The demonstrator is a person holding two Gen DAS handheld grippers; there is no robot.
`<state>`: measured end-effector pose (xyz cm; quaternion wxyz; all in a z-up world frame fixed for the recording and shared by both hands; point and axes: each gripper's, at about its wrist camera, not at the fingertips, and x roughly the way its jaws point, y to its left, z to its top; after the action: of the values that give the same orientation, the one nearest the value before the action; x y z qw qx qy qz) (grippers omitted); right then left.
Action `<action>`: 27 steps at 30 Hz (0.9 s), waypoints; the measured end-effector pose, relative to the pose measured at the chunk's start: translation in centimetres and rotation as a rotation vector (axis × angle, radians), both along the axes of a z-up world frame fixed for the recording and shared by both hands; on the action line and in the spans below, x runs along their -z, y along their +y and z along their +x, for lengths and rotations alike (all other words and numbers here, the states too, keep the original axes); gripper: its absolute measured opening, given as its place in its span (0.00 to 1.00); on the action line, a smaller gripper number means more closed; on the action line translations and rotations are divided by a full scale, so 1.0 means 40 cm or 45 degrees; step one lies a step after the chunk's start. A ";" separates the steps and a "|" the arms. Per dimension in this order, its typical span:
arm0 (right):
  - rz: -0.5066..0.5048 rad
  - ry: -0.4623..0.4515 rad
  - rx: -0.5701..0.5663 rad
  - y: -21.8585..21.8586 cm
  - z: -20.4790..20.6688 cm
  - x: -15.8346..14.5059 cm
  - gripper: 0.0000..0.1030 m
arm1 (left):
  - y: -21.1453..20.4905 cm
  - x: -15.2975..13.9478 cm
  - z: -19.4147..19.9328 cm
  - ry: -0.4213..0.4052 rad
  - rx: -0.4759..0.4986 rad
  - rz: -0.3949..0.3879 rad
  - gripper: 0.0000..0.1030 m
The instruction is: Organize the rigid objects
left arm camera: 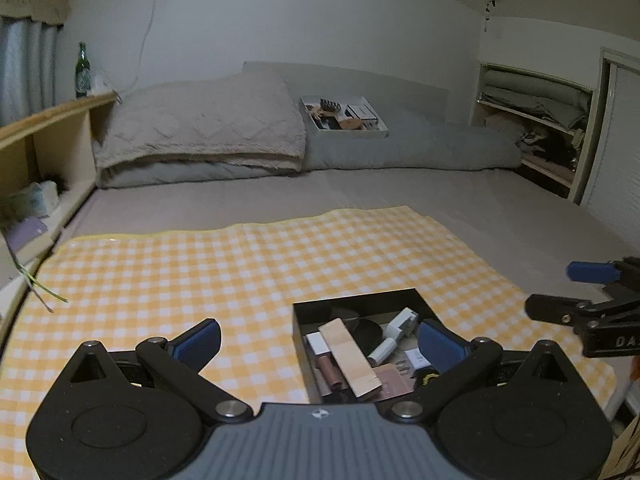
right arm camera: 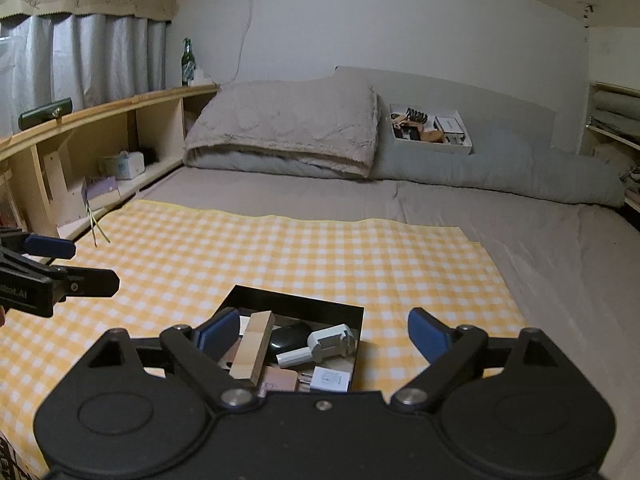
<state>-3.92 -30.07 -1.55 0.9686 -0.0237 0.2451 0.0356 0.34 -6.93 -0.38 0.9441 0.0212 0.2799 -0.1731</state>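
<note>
On the bed, a yellow checked cloth (left arm camera: 248, 264) carries the black tray (right arm camera: 352, 312) of small items. Both your left gripper (left arm camera: 316, 344) and right gripper (right arm camera: 324, 336) hang above it, jaws wide, empty; the wooden block (right arm camera: 254, 350) lies lengthwise just ahead.

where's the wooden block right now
The wooden block lies in the black box on the checked mat, left of the white plug adapter, in both wrist views.
</note>
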 end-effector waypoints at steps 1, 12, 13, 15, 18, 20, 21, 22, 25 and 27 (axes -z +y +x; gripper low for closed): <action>0.003 -0.008 0.004 0.000 -0.009 0.001 0.92 | 0.001 0.002 -0.006 -0.008 -0.007 0.010 1.00; 0.035 -0.076 0.034 0.010 -0.072 0.011 1.00 | 0.015 0.020 -0.053 -0.030 -0.043 0.047 1.00; 0.038 -0.079 0.037 0.011 -0.075 0.013 1.00 | 0.014 0.020 -0.056 -0.033 -0.042 0.051 1.00; 0.037 -0.080 0.039 0.011 -0.079 0.016 1.00 | 0.012 0.020 -0.061 -0.038 -0.039 0.052 1.00; 0.045 -0.084 0.042 0.010 -0.086 0.017 1.00 | 0.013 0.023 -0.066 -0.031 -0.033 0.035 1.00; 0.046 -0.086 0.048 0.007 -0.088 0.017 1.00 | 0.014 0.026 -0.067 -0.022 -0.030 0.031 1.00; 0.046 -0.087 0.049 0.007 -0.088 0.017 1.00 | 0.014 0.027 -0.068 -0.021 -0.031 0.031 1.00; 0.048 -0.087 0.048 0.008 -0.088 0.016 1.00 | 0.014 0.028 -0.069 -0.021 -0.033 0.032 1.00; 0.048 -0.091 0.044 0.009 -0.091 0.015 1.00 | 0.014 0.028 -0.070 -0.024 -0.034 0.033 1.00; 0.045 -0.089 0.041 0.011 -0.091 0.015 1.00 | 0.015 0.027 -0.072 -0.027 -0.037 0.032 1.00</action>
<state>-7.57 -29.64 -2.16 0.9773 -0.0036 0.2107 0.0234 -2.53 -6.32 -1.45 0.9490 0.0309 0.2724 -0.1556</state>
